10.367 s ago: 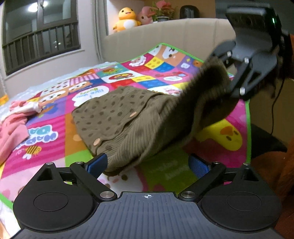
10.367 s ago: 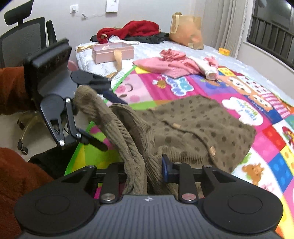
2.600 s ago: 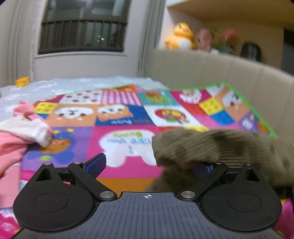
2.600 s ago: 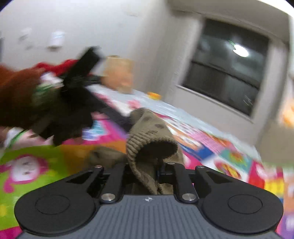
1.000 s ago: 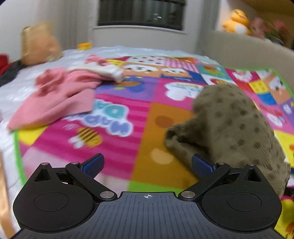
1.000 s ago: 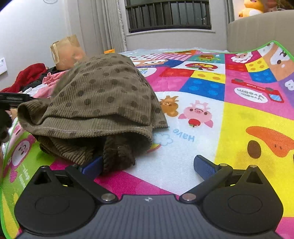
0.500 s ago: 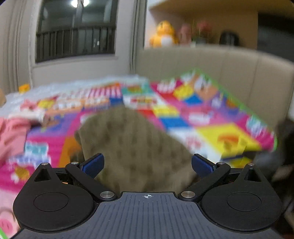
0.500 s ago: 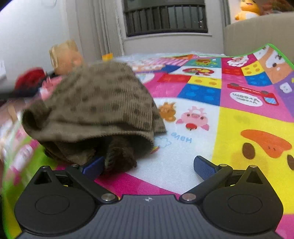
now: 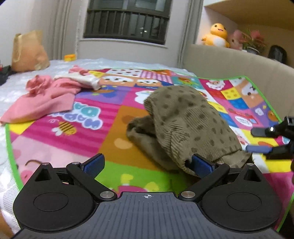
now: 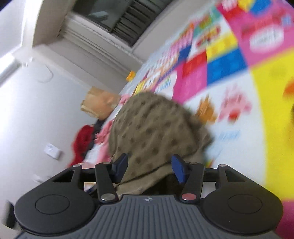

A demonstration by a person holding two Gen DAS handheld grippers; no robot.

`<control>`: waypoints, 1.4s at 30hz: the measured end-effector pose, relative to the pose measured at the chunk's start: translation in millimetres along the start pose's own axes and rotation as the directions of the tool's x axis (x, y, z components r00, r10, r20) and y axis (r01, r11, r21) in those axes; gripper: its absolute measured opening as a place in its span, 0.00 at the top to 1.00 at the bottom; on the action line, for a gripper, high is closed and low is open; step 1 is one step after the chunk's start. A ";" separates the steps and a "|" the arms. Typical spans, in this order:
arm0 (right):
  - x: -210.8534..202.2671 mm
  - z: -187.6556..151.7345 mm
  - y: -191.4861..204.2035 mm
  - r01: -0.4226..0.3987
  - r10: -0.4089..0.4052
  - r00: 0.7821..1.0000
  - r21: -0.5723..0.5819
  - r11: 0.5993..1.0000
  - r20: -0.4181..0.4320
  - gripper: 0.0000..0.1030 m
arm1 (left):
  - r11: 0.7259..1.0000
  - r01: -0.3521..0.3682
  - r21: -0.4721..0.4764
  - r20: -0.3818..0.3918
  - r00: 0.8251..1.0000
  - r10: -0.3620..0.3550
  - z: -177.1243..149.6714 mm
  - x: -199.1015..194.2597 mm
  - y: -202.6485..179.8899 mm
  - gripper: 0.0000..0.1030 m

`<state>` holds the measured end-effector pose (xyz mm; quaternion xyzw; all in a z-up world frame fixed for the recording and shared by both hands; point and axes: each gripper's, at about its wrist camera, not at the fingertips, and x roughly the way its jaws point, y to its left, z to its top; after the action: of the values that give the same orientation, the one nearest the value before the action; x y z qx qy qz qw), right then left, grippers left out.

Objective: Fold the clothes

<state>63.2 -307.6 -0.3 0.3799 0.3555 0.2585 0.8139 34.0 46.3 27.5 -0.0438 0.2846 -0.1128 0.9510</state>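
The olive dotted sweater (image 9: 187,125) lies bunched on the colourful play mat (image 9: 110,125). The left gripper (image 9: 147,163) is spread wide, its right pad touching the sweater's edge. The right gripper (image 10: 149,168) is closing, sweater between its pads, not yet pinched.

I see pale walls (image 9: 36,27) around a dark barred window (image 9: 126,22) with a wide white sill under it. On my right a beige padded headboard (image 9: 229,62) curves along the bed, and above it a wooden shelf (image 9: 257,11) niche holds a yellow plush duck (image 9: 215,35), a pink plush toy and a potted plant. A brown paper bag (image 9: 27,51) stands by the far wall. In the tilted, blurred right view, a white wall plate (image 10: 52,150) shows.
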 end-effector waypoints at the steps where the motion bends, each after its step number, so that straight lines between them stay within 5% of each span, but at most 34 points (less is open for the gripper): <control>1: 4.5 -1.6 -1.4 -0.004 0.004 1.000 0.019 1.000 -0.009 0.47 | 1.000 0.001 -0.001 0.000 1.000 -0.001 -0.6 -1.4 2.0 0.00; 7: 34.3 10.0 -1.4 0.005 -0.004 1.000 0.064 0.998 -0.012 0.47 | 0.997 0.077 -0.011 0.010 0.997 -0.076 -3.2 -2.3 -1.9 0.00; 10: 42.6 17.4 15.6 0.020 -0.020 1.000 -0.020 1.000 0.024 0.55 | 0.987 0.158 -0.043 0.032 0.987 -0.156 -5.2 -5.2 -3.3 0.00; 14: 26.4 24.9 44.0 -0.005 0.022 0.992 -0.137 0.991 0.121 0.90 | 0.932 0.333 -0.141 0.063 0.943 -0.327 -5.3 -11.0 5.4 0.00; 18: -3.6 28.1 62.1 -0.040 0.078 0.979 -0.200 0.979 0.187 0.95 | 0.883 0.434 -0.179 0.112 0.901 -0.420 -3.4 -15.1 9.7 0.00; 20: -11.8 23.0 60.7 -0.018 0.055 0.984 -0.207 0.978 0.172 0.95 | 0.881 0.434 -0.189 0.124 0.900 -0.417 -2.3 -13.4 11.2 0.00; 25: -9.0 -2.9 22.8 0.186 -0.170 0.981 -0.206 0.961 0.094 0.95 | 0.890 0.372 -0.263 0.101 0.928 -0.359 -5.1 -2.0 19.3 0.00; 30: -1.9 -24.5 40.4 0.329 -0.292 0.944 -0.444 0.834 0.152 0.86 | 0.869 0.379 -0.318 0.098 0.925 -0.367 14.3 23.6 30.2 0.00; 32: 0.8 -25.2 44.4 0.365 -0.313 0.931 -0.458 0.811 0.187 0.62 | 0.836 0.402 -0.373 0.104 0.914 -0.393 28.5 44.5 36.5 0.00; 33: 0.6 -25.7 44.2 0.380 -0.322 0.925 -0.453 0.806 0.203 0.59 | 0.814 0.412 -0.410 0.102 0.907 -0.408 35.1 56.3 38.3 0.00; 37: 2.2 -28.3 41.4 0.429 -0.357 0.903 -0.445 0.786 0.239 0.42 | 0.690 0.516 -0.507 0.070 0.823 -0.564 60.3 108.2 31.2 0.01; 38: 2.8 -29.2 40.5 0.441 -0.369 0.897 -0.451 0.776 0.242 0.41 | 0.658 0.533 -0.531 0.071 0.802 -0.593 67.1 119.7 28.5 0.05; 39: 2.7 -29.2 40.1 0.451 -0.378 0.892 -0.455 0.768 0.247 0.41 | 0.643 0.541 -0.542 0.078 0.794 -0.602 73.4 126.7 26.9 0.20; 41: 1.6 -27.8 40.3 0.469 -0.391 0.883 -0.461 0.753 0.259 0.40 | 0.660 0.530 -0.533 0.089 0.810 -0.579 87.4 133.1 26.8 0.49; 42: 1.1 -27.1 40.4 0.477 -0.398 0.879 -0.465 0.746 0.264 0.40 | 0.660 0.539 -0.524 0.103 0.809 -0.579 90.8 130.5 30.3 0.54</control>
<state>36.8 -271.7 19.1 0.0713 0.2906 0.1167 0.9470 195.8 46.3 29.5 -0.3853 0.3111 -0.3177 0.8086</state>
